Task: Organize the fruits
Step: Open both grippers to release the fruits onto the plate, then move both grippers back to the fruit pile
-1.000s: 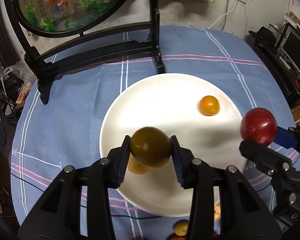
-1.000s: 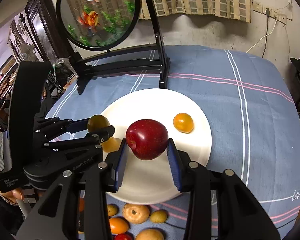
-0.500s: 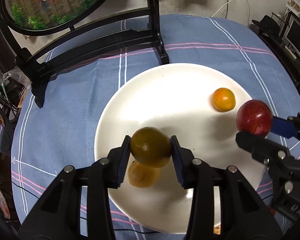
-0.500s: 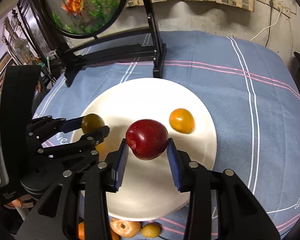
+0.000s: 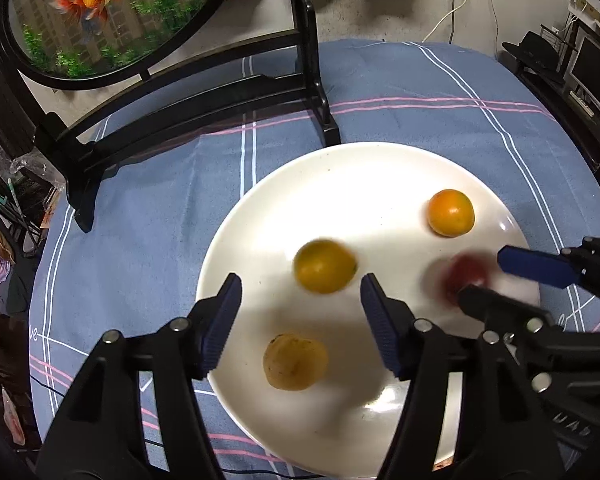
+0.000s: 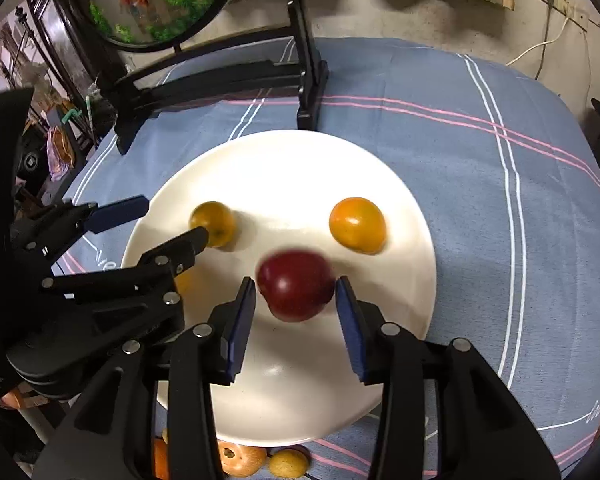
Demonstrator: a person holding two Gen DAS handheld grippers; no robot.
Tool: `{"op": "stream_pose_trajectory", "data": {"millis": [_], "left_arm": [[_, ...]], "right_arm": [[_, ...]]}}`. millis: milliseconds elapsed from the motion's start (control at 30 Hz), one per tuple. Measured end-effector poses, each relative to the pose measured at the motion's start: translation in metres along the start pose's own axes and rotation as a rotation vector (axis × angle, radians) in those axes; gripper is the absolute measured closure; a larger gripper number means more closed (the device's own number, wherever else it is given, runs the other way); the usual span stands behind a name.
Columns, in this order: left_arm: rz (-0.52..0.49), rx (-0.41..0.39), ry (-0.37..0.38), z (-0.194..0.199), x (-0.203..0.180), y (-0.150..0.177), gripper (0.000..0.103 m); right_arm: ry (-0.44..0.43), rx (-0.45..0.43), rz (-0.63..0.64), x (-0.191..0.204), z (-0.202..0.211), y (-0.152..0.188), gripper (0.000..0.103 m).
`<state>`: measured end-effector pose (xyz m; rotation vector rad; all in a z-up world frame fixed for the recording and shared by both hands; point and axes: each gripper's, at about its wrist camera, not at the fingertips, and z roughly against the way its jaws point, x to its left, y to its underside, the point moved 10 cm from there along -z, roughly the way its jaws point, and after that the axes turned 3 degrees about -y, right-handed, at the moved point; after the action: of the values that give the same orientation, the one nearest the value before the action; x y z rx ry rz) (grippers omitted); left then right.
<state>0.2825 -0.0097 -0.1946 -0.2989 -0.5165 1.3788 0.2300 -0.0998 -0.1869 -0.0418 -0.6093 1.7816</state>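
Note:
A white plate (image 5: 340, 184) (image 6: 284, 160) lies on the blue cloth. My left gripper (image 5: 300, 300) is open; a blurred yellow-green fruit (image 5: 324, 266) (image 6: 213, 223) lies on the plate just past its fingertips. My right gripper (image 6: 295, 304) is open; a blurred red apple (image 6: 296, 286) (image 5: 462, 276) sits between its pads, apart from both. An orange fruit (image 5: 450, 213) (image 6: 357, 224) lies at the plate's right. A pale yellow fruit (image 5: 295, 362) lies on the plate's near part.
A black stand (image 5: 204, 92) (image 6: 236, 76) holding a round fish picture (image 5: 100, 12) stands behind the plate. Several loose fruits (image 6: 242, 458) lie on the cloth at the plate's near edge. The blue striped cloth (image 6: 480, 160) stretches to the right.
Both grippers have opened. The yellow-green fruit left the left gripper and the red apple left the right gripper; both are now down at the plate and blurred.

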Motion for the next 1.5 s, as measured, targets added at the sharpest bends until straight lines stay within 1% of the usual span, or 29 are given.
{"op": "stream_pose_trajectory", "data": {"millis": [33, 67, 100, 333, 500, 667, 733, 867, 1000, 1067, 1100, 1167, 1200, 1267, 1400, 1500], "left_arm": [[-0.002, -0.001, -0.002, 0.001, 0.0, 0.0, 0.04], [0.0, -0.001, -0.003, 0.002, 0.001, 0.0, 0.039], [0.003, 0.0, 0.001, 0.002, 0.001, 0.001, 0.039], [0.001, -0.026, 0.005, 0.023, 0.0, -0.001, 0.039], [0.0, -0.066, 0.013, 0.051, -0.001, 0.0, 0.038], [-0.009, -0.107, 0.026, 0.084, 0.003, 0.013, 0.034], [-0.011, -0.12, 0.03, 0.096, 0.006, 0.022, 0.031], [-0.012, -0.127, 0.053, 0.118, 0.013, 0.05, 0.029], [-0.027, -0.116, 0.064, 0.13, 0.017, 0.089, 0.026], [-0.023, -0.098, 0.088, 0.135, 0.018, 0.115, 0.026], [-0.023, -0.087, 0.096, 0.135, 0.018, 0.126, 0.026], [-0.024, -0.059, 0.107, 0.135, 0.018, 0.153, 0.026], [-0.023, -0.045, 0.114, 0.134, 0.019, 0.165, 0.026], [-0.018, -0.014, 0.129, 0.134, 0.022, 0.194, 0.026], [-0.018, 0.039, 0.152, 0.127, 0.026, 0.23, 0.026], [-0.008, 0.076, 0.158, 0.119, 0.022, 0.248, 0.026]], "right_arm": [[-0.001, -0.006, -0.005, -0.001, 0.002, -0.001, 0.052], [0.005, -0.014, -0.009, -0.002, 0.005, -0.003, 0.042], [0.019, -0.04, -0.015, -0.004, 0.011, -0.005, 0.04], [0.016, -0.084, -0.01, -0.001, 0.041, -0.007, 0.04], [0.018, -0.107, -0.002, 0.007, 0.062, 0.002, 0.04], [0.005, -0.142, 0.003, 0.02, 0.088, 0.02, 0.04], [-0.003, -0.146, 0.009, 0.027, 0.1, 0.035, 0.04], [0.0, -0.139, 0.046, 0.041, 0.114, 0.069, 0.04], [0.002, -0.12, 0.095, 0.059, 0.121, 0.12, 0.04], [-0.01, -0.095, 0.108, 0.067, 0.12, 0.147, 0.04], [-0.019, -0.07, 0.117, 0.072, 0.118, 0.166, 0.04], [-0.026, -0.033, 0.134, 0.08, 0.113, 0.188, 0.04], [-0.029, 0.001, 0.146, 0.085, 0.107, 0.205, 0.04], [-0.04, 0.044, 0.164, 0.094, 0.099, 0.227, 0.04], [-0.041, 0.097, 0.165, 0.101, 0.082, 0.253, 0.04], [-0.046, 0.123, 0.12, 0.1, 0.069, 0.26, 0.04]]}}
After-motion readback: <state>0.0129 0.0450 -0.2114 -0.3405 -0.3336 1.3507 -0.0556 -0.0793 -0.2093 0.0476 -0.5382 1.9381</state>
